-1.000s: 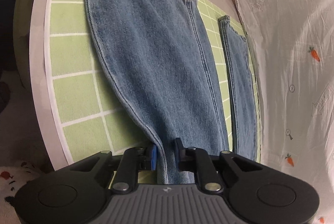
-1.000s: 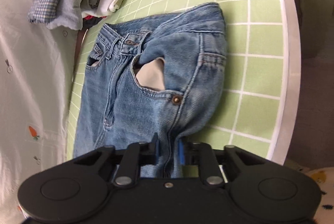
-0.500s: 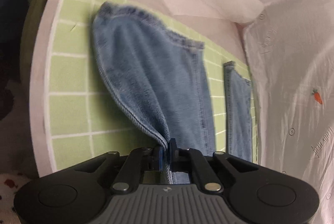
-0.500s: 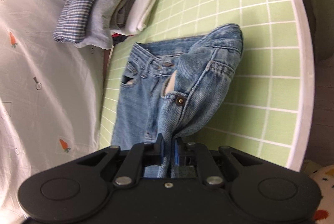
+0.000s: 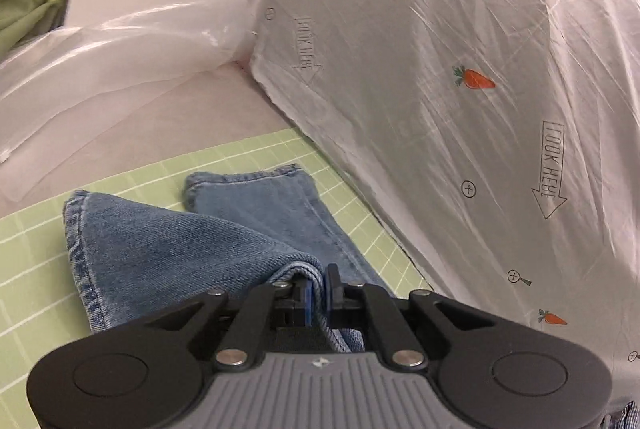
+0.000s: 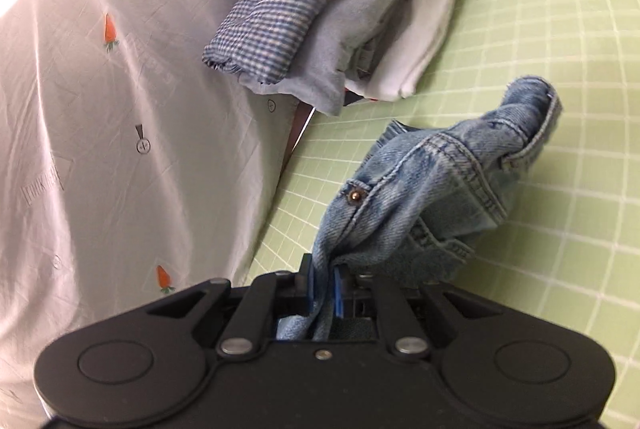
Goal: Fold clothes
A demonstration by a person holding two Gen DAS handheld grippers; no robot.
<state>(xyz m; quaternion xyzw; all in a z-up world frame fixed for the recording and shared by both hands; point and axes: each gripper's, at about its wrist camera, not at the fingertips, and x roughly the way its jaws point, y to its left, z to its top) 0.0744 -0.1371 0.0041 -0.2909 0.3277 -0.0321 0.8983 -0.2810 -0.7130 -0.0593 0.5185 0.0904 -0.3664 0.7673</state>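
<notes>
- Jeans (image 5: 168,249) lie on the green grid mat (image 5: 36,257), leg hems toward 12 o'clock
- left gripper (image 5: 316,293) fingers pinch a leg fold, its near end hidden behind the gripper body
- right gripper (image 6: 322,289) fingers clamp the lifted waistband; folded clothes (image 6: 328,17) at 12 o'clock

A green grid mat (image 6: 560,109) carries the jeans (image 5: 168,249) and a stack of folded clothes (image 6: 340,29)
</notes>
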